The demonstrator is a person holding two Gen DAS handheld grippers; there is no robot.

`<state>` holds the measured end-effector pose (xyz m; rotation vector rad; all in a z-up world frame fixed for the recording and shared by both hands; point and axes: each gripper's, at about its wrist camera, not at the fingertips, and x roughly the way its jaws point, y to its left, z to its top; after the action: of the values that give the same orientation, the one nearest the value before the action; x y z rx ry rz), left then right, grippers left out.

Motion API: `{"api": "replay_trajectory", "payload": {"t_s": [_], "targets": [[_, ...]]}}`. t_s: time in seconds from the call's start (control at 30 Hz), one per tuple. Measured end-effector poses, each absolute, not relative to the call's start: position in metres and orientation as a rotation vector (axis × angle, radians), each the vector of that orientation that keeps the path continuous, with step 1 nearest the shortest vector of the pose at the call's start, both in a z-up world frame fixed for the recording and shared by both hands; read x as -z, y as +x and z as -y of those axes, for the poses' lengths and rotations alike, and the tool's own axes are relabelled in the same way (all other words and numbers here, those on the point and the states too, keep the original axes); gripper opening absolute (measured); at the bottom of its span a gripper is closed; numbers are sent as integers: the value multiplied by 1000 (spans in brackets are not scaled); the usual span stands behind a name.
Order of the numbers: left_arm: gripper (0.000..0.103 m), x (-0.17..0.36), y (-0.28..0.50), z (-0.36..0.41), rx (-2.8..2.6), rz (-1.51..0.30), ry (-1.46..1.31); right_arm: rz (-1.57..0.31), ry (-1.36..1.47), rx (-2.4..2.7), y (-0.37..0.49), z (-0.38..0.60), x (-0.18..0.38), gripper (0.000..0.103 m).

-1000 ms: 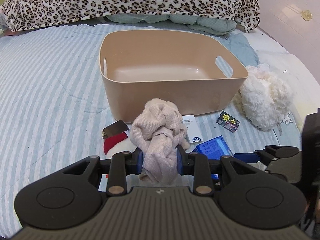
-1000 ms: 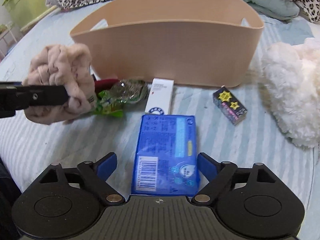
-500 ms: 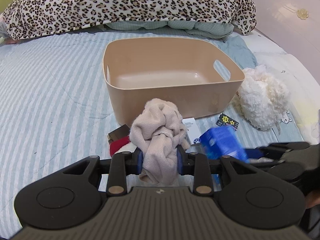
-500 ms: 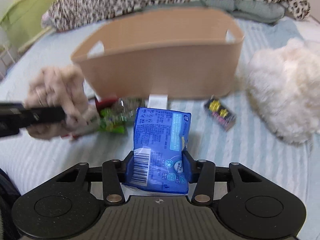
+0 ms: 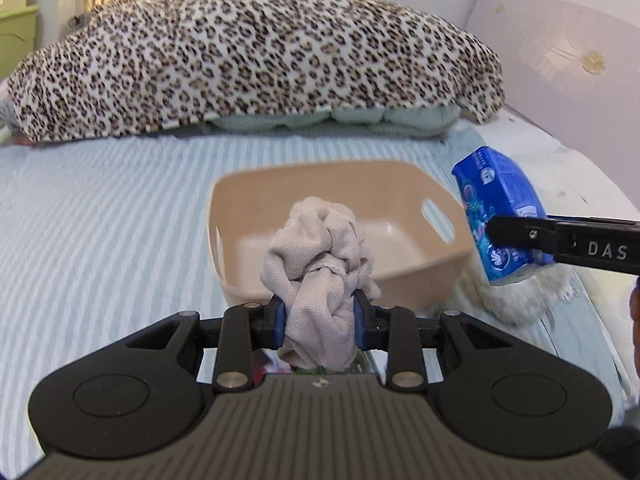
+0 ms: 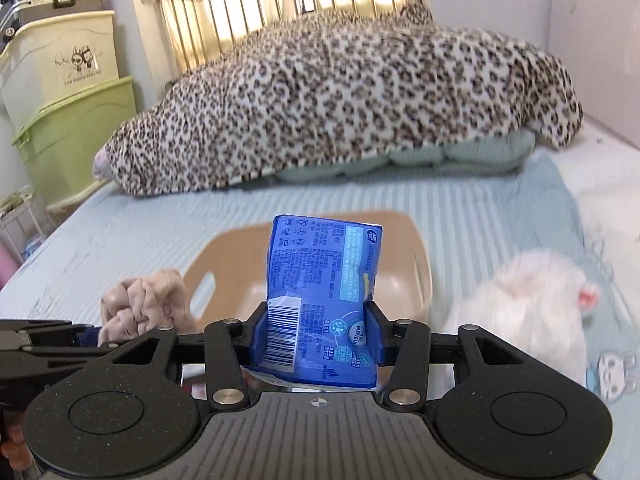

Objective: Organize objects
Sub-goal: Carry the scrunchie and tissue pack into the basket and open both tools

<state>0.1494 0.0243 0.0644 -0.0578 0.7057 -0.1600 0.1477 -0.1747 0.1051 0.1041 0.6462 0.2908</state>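
Now carrying to bin | our left gripper (image 5: pixel 319 320) clamps the beige cloth (image 5: pixel 320 276), frame centre | right gripper (image 6: pixel 317 334) pinches the blue pack (image 6: pixel 320 300) | tan bin (image 5: pixel 416 280) behind both (looks empty) | we should clear the rim before releasing, one at a time

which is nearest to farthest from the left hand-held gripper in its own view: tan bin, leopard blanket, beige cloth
1. beige cloth, clamped in the left hand-held gripper.
2. tan bin, just ahead on the bed, behind the cloth.
3. leopard blanket, heaped far back at the bed's head.
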Motion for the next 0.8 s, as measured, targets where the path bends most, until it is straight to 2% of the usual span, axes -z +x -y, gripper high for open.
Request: {"api": "replay_trajectory", "payload": {"t_s": [0.3,0.63,0.73,0.77,0.8], "targets": [[33,-56,209,-10,82,-674,14,-630,84,-277,203,157,-101,45],[33,1,268,0,20,-805,76,-702,36,-238,241,140,-66,46],[36,13,272,0,23,-846,72,-722,44,-224,247,140,-57,46],[42,14,272,-1,24,-853,70,-729,46,-222,248,140,-56,46],[44,15,271,-1,23,-855,74,-734,41,-222,248,140,-54,47]]}}
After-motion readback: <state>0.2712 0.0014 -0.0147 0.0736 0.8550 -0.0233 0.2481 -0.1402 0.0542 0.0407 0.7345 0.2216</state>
